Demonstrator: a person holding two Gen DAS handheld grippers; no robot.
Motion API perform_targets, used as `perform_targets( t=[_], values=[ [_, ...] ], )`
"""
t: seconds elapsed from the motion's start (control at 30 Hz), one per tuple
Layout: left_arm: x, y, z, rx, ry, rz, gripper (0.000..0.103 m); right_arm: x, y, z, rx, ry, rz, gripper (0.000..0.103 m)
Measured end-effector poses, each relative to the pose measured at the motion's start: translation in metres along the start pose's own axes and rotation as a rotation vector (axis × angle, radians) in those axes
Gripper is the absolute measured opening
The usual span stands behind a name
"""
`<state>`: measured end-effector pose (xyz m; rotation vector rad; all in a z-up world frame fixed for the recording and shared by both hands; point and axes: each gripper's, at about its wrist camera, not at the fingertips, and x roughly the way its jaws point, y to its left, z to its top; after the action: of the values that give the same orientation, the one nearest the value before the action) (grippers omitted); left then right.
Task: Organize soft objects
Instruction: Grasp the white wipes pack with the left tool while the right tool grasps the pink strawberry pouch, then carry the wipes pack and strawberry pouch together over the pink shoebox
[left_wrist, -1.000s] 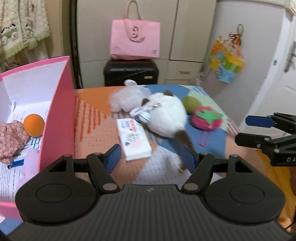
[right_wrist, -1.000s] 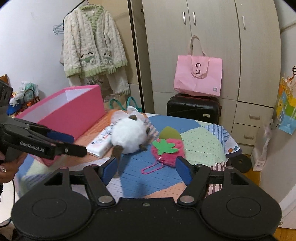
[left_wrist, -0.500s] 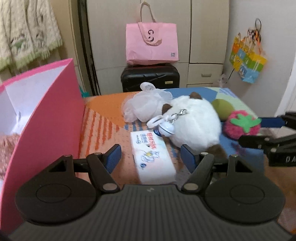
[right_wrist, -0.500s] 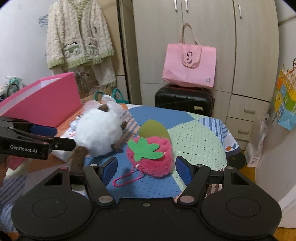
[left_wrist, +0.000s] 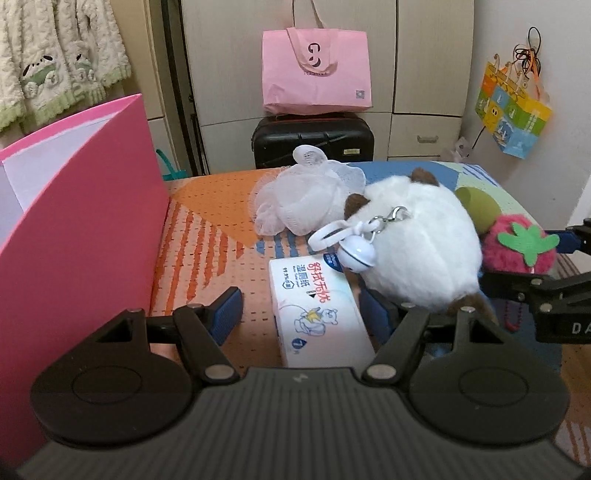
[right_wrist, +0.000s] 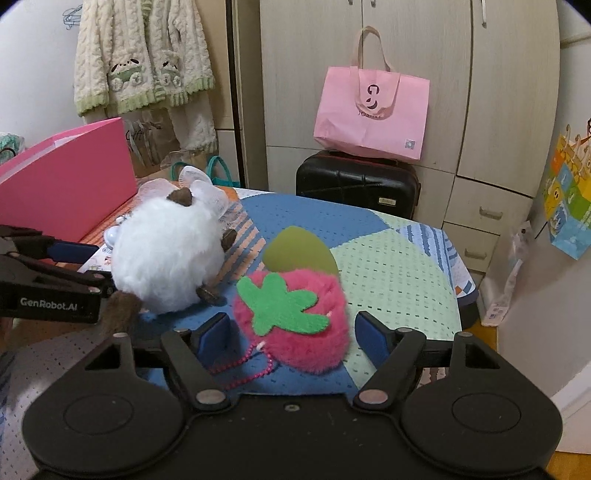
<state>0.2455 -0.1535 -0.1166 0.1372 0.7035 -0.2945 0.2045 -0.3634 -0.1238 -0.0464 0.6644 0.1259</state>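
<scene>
Right gripper (right_wrist: 291, 330) — jaws opening, empty — straddles the strawberry plush (right_wrist: 295, 319). Left gripper (left_wrist: 308, 314), closing, unloaded, brackets the tissue pack (left_wrist: 317, 308) — long axis running near-to-far.

We see soft, even indoor light and faint shadows. Focus is crisp around the white plush toy (left_wrist: 417, 240); straight wardrobe doors (right_wrist: 369, 74) behind it bow near the frame edges.

I count one white fluffy toy (left_wrist: 417, 240), one pink strawberry toy (right_wrist: 295, 317) and one green ball (right_wrist: 299, 249). I also see one tissue pack (left_wrist: 317, 314), one mesh puff (left_wrist: 306, 199) and one pink box (left_wrist: 81, 236).
</scene>
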Motion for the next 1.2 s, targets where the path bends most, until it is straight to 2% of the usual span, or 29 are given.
perform_targets(
  t=[0.03, 0.07, 0.1, 0.13, 0.2, 0.57, 0.83, 1.2],
  values=[
    [0.000, 0.000, -0.001, 0.007, -0.003, -0.009, 0.063, -0.001, 0.000, -0.001, 0.001, -0.003, -0.003, 0.074],
    [-0.002, -0.001, -0.002, 0.014, -0.008, -0.022, 0.056, -0.002, 0.000, -0.002, -0.001, -0.007, -0.004, 0.070],
    [-0.003, -0.001, -0.002, 0.019, -0.011, -0.033, 0.048, -0.004, 0.001, -0.003, -0.004, -0.013, -0.001, 0.058],
    [-0.005, -0.001, -0.003, 0.020, -0.013, -0.044, 0.046, -0.006, 0.002, -0.004, -0.004, -0.018, 0.004, 0.053],
    [-0.006, -0.003, -0.004, 0.028, -0.017, -0.045, 0.040, -0.011, 0.002, -0.005, 0.006, -0.026, 0.010, 0.051],
    [-0.013, -0.003, -0.010, 0.011, -0.024, -0.031, 0.039, -0.032, 0.004, -0.015, 0.063, -0.061, 0.006, 0.050],
    [-0.030, -0.001, -0.019, -0.014, -0.003, -0.064, 0.039, -0.050, 0.009, -0.024, 0.073, -0.072, -0.013, 0.050],
    [-0.069, 0.001, -0.039, -0.035, 0.004, -0.102, 0.039, -0.077, 0.027, -0.040, 0.056, -0.082, 0.026, 0.050]
  ],
)
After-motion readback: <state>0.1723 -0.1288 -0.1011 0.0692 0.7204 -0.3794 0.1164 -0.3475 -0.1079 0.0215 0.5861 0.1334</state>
